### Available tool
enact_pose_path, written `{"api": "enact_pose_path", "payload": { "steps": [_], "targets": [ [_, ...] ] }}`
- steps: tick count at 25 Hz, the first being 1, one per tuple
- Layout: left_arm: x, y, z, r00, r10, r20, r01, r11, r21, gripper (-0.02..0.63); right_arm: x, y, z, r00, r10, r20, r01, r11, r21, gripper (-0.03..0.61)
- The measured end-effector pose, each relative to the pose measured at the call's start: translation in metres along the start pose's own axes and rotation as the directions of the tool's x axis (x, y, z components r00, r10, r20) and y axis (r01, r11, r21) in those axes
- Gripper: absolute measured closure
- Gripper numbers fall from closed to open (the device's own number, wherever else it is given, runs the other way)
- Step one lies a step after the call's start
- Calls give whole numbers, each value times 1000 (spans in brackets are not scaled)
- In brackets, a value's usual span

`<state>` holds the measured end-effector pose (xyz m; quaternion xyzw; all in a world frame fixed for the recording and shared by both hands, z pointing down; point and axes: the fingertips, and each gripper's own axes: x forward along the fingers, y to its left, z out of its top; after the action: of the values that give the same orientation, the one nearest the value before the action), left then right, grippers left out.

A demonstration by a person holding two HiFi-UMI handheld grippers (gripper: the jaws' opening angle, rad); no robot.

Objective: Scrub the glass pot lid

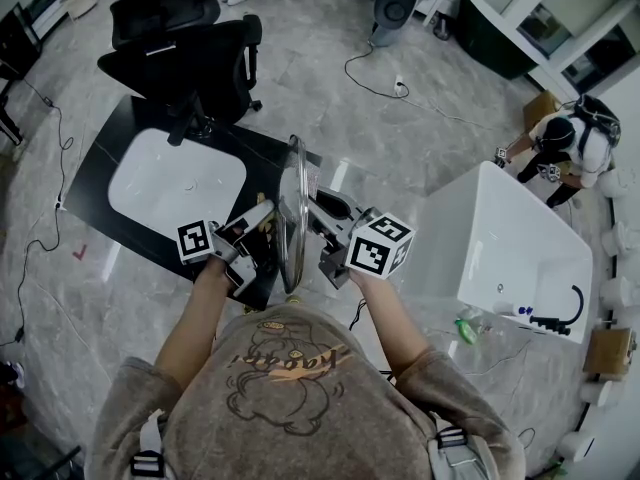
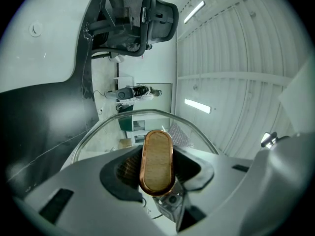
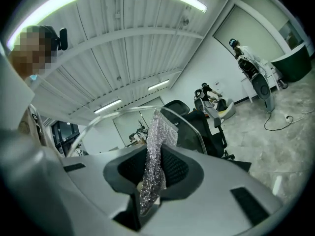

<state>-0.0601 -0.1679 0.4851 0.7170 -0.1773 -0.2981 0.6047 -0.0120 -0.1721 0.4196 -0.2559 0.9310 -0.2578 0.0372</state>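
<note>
And there it was, the round glass pot lid point(image 1: 292, 213), up in the air and standing on its edge in front of the person's chest, right between the two tools. The left gripper point(image 1: 258, 223) had its jaws clamped on the lid's oval wooden handle with a copper-coloured rim point(image 2: 157, 161). The left gripper view showed the handle squeezed upright between the pads, with the metal-rimmed glass arching beyond it.

On the other side, the right gripper point(image 1: 318, 213) was closed on a silvery mesh scrubbing cloth point(image 3: 155, 156). The cloth stuck up out of the jaws as a crumpled strip, its top reaching the lid's rim point(image 3: 123, 111) in the right gripper view; whether it touched the glass could not be told.

Below the lid lay a black countertop point(image 1: 100, 158) with a white oval basin point(image 1: 175, 183) and a black office chair point(image 1: 190, 48) behind it. A white bathtub point(image 1: 510, 248) stood off to the right on the grey marble floor point(image 1: 400, 138).
</note>
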Motion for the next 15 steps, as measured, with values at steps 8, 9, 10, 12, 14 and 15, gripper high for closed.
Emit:
{"api": "enact_pose_path", "payload": {
  "steps": [8, 9, 10, 12, 14, 15],
  "targets": [
    [2, -2, -2, 1000, -20, -15, 20, 1000, 3, 434, 17, -37, -43, 993, -90, -75, 91, 996, 8, 492],
    [2, -3, -3, 1000, -22, -14, 22, 1000, 1, 433, 18, -41, -48, 991, -99, -86, 100, 995, 4, 492],
    [3, -4, -3, 1000, -25, -14, 25, 1000, -2, 434, 19, -45, -53, 989, -109, -98, 110, 994, -1, 492],
    [3, -4, -2, 999, -32, -12, 32, 999, -9, 434, 21, -54, -65, 983, -130, -127, 130, 991, -7, 492],
    [2, -4, -1, 999, -36, -7, 36, 999, -16, 434, 23, -60, -77, 977, -145, -156, 146, 989, -9, 492],
    [2, -4, 0, 999, -36, -4, 36, 999, -17, 434, 24, -62, -82, 974, -148, -170, 149, 989, -10, 492]
  ]
}}
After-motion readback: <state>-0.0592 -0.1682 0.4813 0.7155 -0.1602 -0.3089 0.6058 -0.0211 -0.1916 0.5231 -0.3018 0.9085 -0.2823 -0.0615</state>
